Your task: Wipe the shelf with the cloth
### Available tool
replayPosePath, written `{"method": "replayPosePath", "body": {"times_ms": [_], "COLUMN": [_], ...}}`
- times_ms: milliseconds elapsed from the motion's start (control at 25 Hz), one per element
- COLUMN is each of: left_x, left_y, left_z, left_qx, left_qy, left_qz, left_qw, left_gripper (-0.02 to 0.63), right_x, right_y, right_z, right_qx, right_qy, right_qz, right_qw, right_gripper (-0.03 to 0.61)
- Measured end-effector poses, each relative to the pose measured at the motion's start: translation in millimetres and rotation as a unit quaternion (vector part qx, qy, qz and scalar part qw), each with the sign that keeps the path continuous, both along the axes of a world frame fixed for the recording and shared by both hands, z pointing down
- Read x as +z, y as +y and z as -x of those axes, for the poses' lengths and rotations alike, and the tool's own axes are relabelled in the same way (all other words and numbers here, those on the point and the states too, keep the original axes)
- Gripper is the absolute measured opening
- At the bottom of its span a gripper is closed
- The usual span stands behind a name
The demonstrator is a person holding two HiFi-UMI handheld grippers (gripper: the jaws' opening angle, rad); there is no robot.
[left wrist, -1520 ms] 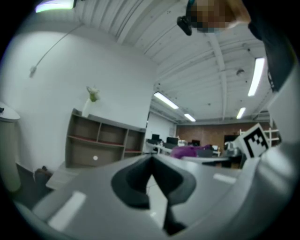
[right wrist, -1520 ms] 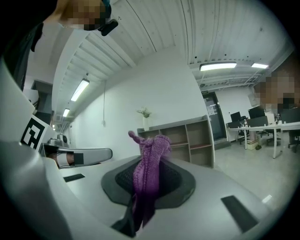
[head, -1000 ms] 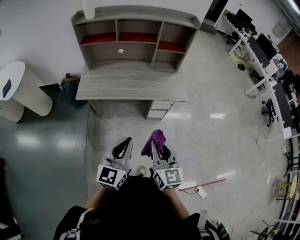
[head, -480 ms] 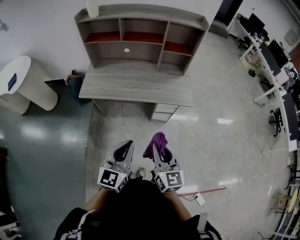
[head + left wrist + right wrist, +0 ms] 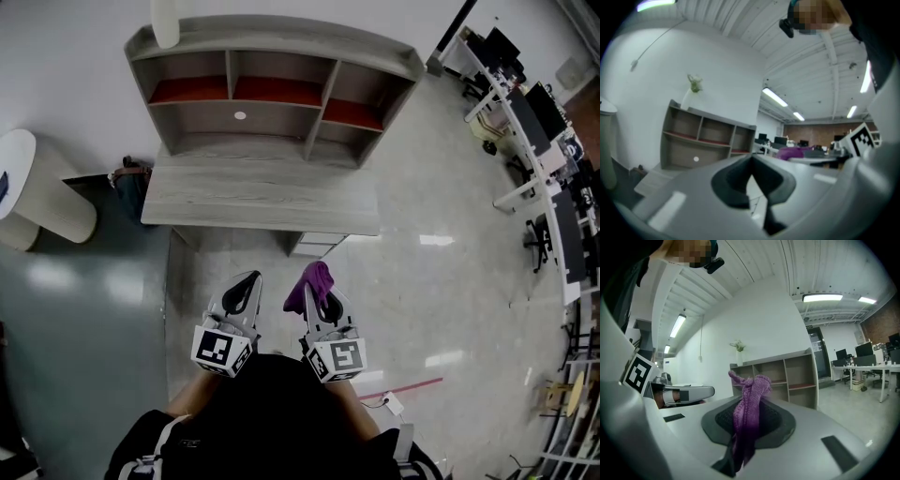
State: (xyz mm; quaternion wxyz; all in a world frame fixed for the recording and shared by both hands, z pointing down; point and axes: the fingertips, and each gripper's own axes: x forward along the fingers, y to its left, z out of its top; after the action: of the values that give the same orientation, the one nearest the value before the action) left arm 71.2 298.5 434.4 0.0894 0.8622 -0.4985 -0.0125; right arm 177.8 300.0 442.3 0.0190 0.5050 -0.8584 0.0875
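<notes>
A grey wooden shelf unit (image 5: 272, 89) with red-lined compartments stands on a desk (image 5: 262, 192) against the white wall, well ahead of me. It also shows in the left gripper view as the shelf unit (image 5: 705, 140) and in the right gripper view as the shelf unit (image 5: 785, 376). My right gripper (image 5: 315, 288) is shut on a purple cloth (image 5: 310, 281), which sticks up from between the jaws as a bunched purple cloth (image 5: 747, 416). My left gripper (image 5: 246, 286) is shut with nothing in it. Both are held close to my body, above the floor.
A vase (image 5: 165, 19) stands on the shelf's top left. A round white table (image 5: 33, 183) is at the left. A drawer unit (image 5: 314, 246) sits under the desk. Office desks with monitors (image 5: 530, 103) line the right side. A red strip and a cable (image 5: 403, 394) lie on the floor.
The view has shifted slightly, so the shelf and desk sit a little further left in the picture. Both grippers hold the same pose, the cloth still clamped in the right one.
</notes>
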Motion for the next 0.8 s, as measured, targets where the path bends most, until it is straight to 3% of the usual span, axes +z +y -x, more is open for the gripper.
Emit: {"method": "replayPosePath", "body": {"times_ms": [520, 800], "left_x": [-4, 3], "left_y": [-145, -198], "left_z": [74, 85], "left_qx": [0.035, 0.026], "left_qy": [-0.002, 0.007], "left_qz": [0.0, 0.014], "left_qw": [0.9994, 0.9995], "left_gripper": [0.005, 0.005], "right_x": [-6, -1], "right_y": [-146, -204], "right_z": [69, 77], "right_qx": [0.041, 0.038], "right_qy": [0.008, 0.016], "right_qz": [0.004, 0.012], "right_qw": [0.999, 0.999], "right_gripper": [0.049, 0.05]}}
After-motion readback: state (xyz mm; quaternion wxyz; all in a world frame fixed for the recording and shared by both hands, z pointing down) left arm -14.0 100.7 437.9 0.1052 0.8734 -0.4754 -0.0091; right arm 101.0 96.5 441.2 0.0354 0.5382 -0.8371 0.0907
